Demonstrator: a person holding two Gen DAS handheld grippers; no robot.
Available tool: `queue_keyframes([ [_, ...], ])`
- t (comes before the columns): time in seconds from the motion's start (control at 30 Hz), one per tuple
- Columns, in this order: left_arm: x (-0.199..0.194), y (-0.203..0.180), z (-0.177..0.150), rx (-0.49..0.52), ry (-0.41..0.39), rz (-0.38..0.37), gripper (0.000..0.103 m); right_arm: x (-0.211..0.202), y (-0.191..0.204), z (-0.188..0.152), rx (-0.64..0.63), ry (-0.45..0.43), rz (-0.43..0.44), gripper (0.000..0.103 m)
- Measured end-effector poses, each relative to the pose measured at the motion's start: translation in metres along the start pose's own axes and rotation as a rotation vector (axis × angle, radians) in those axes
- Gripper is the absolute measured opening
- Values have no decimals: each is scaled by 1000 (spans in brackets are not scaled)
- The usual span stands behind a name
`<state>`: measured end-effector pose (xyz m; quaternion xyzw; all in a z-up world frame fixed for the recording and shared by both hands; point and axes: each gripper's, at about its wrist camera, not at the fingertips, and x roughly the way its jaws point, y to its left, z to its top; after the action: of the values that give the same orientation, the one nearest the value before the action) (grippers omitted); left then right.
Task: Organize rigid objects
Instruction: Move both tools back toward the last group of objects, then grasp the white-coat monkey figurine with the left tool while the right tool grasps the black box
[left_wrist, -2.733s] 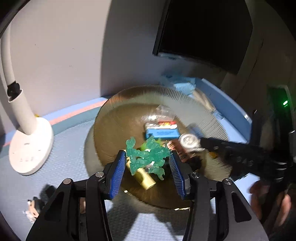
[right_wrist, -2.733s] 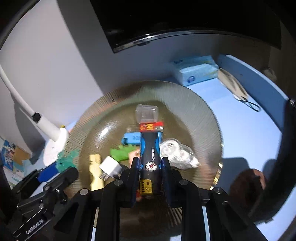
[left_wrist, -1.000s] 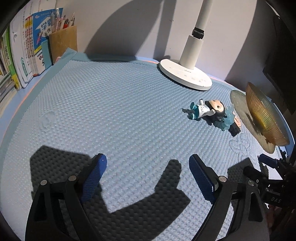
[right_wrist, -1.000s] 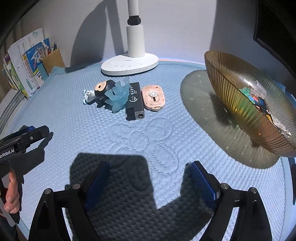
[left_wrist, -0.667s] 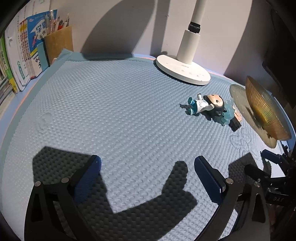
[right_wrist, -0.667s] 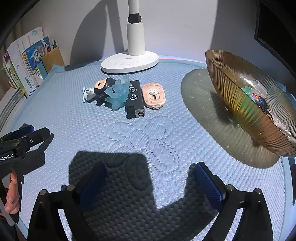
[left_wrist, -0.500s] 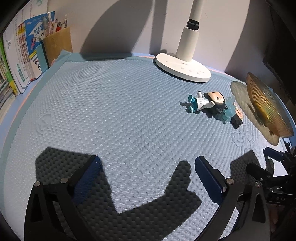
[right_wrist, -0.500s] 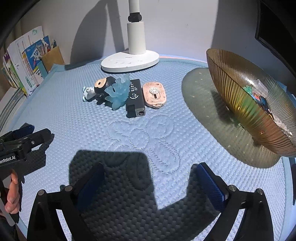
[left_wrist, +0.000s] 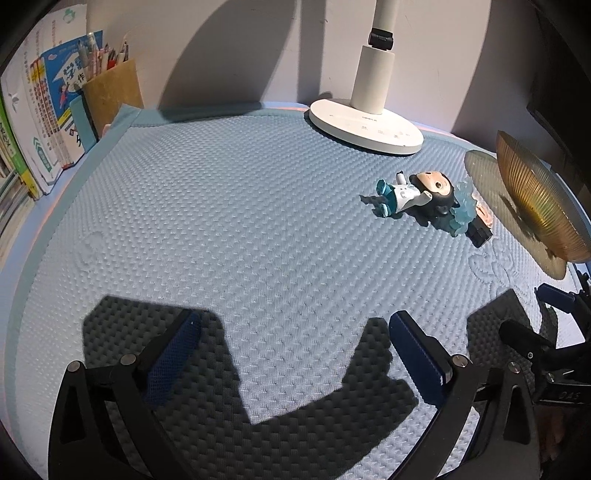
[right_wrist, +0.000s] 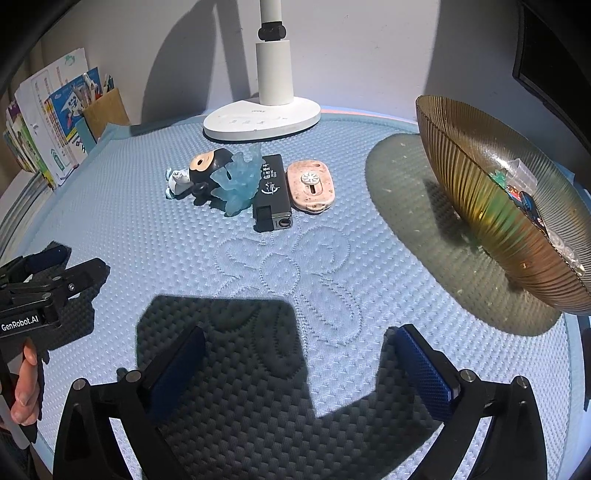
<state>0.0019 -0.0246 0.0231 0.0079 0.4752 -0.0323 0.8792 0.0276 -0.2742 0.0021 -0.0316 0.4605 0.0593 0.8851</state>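
A doll figure with a black head, a pale blue crystal toy, a black lighter-like box and a pink oval case lie in a row on the blue mat. The doll also shows in the left wrist view. A ribbed amber bowl at the right holds several small items. My right gripper is open and empty, low over the mat, well short of the row. My left gripper is open and empty, far left of the doll; it also shows in the right wrist view.
A white lamp base stands at the back behind the row. Books and a brown pen holder line the left edge. A dark monitor is at the far right. The bowl shows at the right in the left wrist view.
Since 2.7 s ago both grippers have let go of their objects over the bowl, opened and drawn back over the mat. Over the last second they barely shift.
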Motion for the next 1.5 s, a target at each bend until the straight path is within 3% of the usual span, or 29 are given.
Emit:
queue_keyframes([
  [0.43, 1, -1, 2, 25, 10, 5, 102, 2, -1, 0, -5, 3, 3, 103],
  [0.53, -4, 0, 14, 52, -2, -61, 101, 0, -5, 1, 21, 7, 3, 103],
  [0.63, -15, -6, 34, 117, -50, -80, 101, -8, -19, 7, 88, 0, 110, 83],
  [0.67, -17, -10, 43, 152, -58, -100, 101, -10, -24, 12, 117, 3, 162, 71],
  [0.73, -16, -17, 58, 210, -70, -129, 100, -13, -29, 22, 145, -1, 188, 67],
  [0.9, 14, -30, 79, 316, -12, -241, 82, -3, -15, 45, 95, -4, 190, 45],
  [1.07, 42, -44, 82, 383, 49, -301, 70, 29, 5, 54, 40, 49, 138, 41],
  [1.23, 59, -60, 88, 414, 65, -331, 66, 42, 13, 69, 39, 7, 101, 41],
  [1.3, 60, -66, 89, 426, 53, -332, 61, 44, 21, 70, 4, -17, 48, 35],
  [1.37, 57, -70, 87, 439, 39, -338, 35, 44, 26, 68, -23, -37, 18, 25],
  [1.4, 55, -71, 85, 444, 28, -315, 28, 43, 26, 67, -25, -40, 25, 25],
  [1.5, 46, -66, 77, 429, 22, -309, 26, 34, 21, 58, -9, -29, 41, 25],
])
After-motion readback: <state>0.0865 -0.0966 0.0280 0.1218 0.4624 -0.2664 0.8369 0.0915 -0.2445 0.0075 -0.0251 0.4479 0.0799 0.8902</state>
